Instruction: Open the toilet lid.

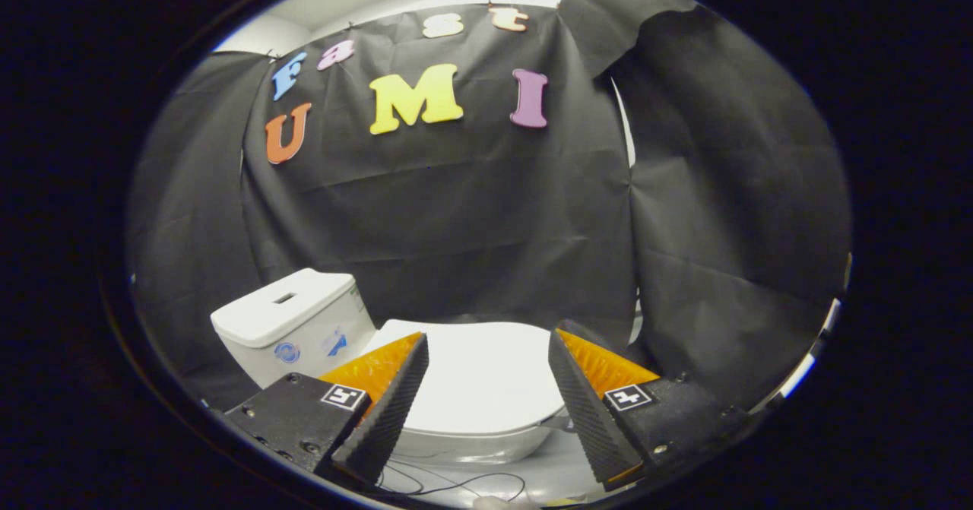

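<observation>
- Black cloth (486, 213) hangs as the booth's wall behind everything, creased and in several panels, with a strip of pale ceiling above its top edge
- Gripper (486, 396) stands with its fingers spread wide, a broad gap between them and nothing held
- Left finger (384, 411) and right finger (589, 407) each show a ridged inner face, and each carries a small square marker on its body
- Toilet lid (483, 377) lies between the two fingers and just ahead of them; it is white, smooth, and down flat over the bowl
- Neither finger touches the lid, as far as can be told; the fingers appear to hover above it
- Bowl (471, 443) shows as a white rim beneath the lid's near edge, between the fingertips
- Tank (293, 324) stands beyond the left finger, to the left of the lid, white and boxy, with a small rectangular button recess in its top and blue stickers on its front face
- Thin dark cable (456, 486) loops over the pale floor (555, 473) below the bowl, near the fingertips
</observation>
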